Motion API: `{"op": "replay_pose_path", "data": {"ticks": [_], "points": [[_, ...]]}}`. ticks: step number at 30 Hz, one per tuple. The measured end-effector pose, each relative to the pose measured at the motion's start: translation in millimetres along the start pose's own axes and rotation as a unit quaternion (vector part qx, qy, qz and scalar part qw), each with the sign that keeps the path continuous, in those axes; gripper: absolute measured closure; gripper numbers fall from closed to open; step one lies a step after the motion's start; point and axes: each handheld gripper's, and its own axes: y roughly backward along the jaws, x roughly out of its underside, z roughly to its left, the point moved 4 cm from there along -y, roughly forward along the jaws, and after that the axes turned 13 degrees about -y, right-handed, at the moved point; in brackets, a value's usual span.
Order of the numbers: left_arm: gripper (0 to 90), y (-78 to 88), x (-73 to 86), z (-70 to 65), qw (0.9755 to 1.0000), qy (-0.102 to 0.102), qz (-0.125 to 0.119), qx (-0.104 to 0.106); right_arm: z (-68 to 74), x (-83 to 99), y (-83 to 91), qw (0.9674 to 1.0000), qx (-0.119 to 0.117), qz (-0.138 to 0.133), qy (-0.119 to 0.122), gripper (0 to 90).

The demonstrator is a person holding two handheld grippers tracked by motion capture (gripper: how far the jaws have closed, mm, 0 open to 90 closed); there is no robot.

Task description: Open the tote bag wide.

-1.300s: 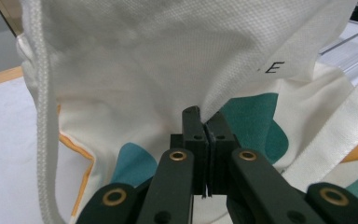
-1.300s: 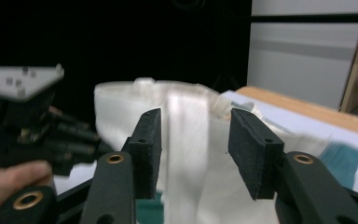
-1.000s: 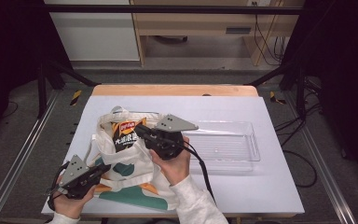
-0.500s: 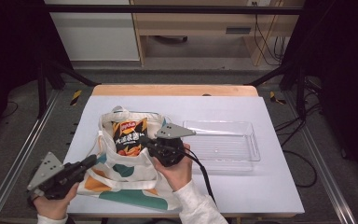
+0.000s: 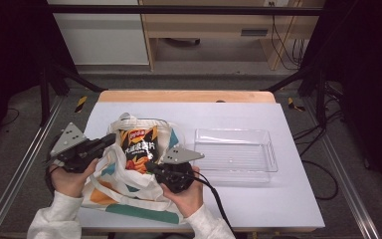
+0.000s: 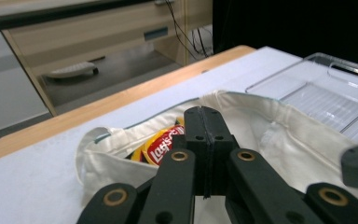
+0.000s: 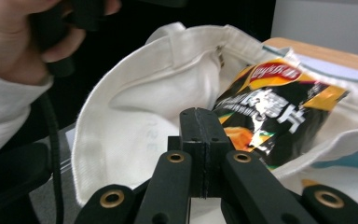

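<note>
The flat white table is carrying a soft cream cloth bag at its left. Beside it a clear ribbed plastic tray is lying. A glossy black-orange chip packet is sitting in the bag's mouth. The left gripper and the right gripper are keeping their fingers fully closed at the bag's rim; whether cloth is pinched I cannot tell.

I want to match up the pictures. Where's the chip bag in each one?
High view: the chip bag is left of centre, in the tote bag.
Left gripper view: low centre, behind the shut jaws.
Right gripper view: upper right.
Shared landmark: the tote bag's cream rim around it.
</note>
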Motion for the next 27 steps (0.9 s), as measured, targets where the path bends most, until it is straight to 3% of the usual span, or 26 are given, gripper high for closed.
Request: {"op": "replay_pose_path", "data": {"ticks": [1,2,3,5,7,10,11,15,16,23,27], "points": [[90.0,0.0,0.0,0.0,1.0000,0.000,0.000,0.000,0.0,0.0,0.0,1.0000,0.000,0.000,0.000,90.0],[90.0,-6.6,4.4,-3.7,0.9998,-0.007,0.021,0.002,2.2,5.4,-1.1,1.0000,-0.002,0.006,0.002,90.0],[90.0,-6.6,4.4,-3.7,0.9998,-0.007,0.021,0.002,2.2,5.4,-1.1,1.0000,-0.002,0.006,0.002,90.0],[90.0,-6.7,15.4,-8.9,0.9990,-0.009,0.043,0.006,4.2,13.9,-2.5,0.9999,-0.001,0.014,0.007,90.0],[90.0,-4.6,19.7,-10.7,0.9988,-0.007,0.047,0.009,4.0,18.9,-2.4,0.9998,-0.001,0.017,0.006,90.0],[90.0,4.2,38.6,-18.8,0.9978,-0.002,0.064,0.015,3.3,26.7,-3.2,0.9998,-0.002,0.022,0.000,90.0],[90.0,4.0,43.2,-19.9,0.9978,-0.013,0.061,0.020,3.5,29.3,-3.7,0.9997,-0.002,0.024,-0.001,90.0],[90.0,7.4,59.0,-28.1,0.9962,-0.009,0.086,0.012,3.2,37.4,-4.2,0.9996,0.001,0.029,-0.002,90.0],[90.0,8.3,68.8,-32.9,0.9947,-0.004,0.101,0.016,2.5,38.7,-3.8,0.9996,0.002,0.030,-0.002,90.0],[90.0,10.3,92.1,-39.1,0.9926,0.013,0.120,0.015,-4.6,37.9,-1.8,0.9996,0.018,0.020,-0.009,90.0],[90.0,12.0,93.7,-39.7,0.9935,0.002,0.113,0.016,-10.1,33.1,-1.5,0.9989,0.045,0.008,-0.007,88.5]]}}
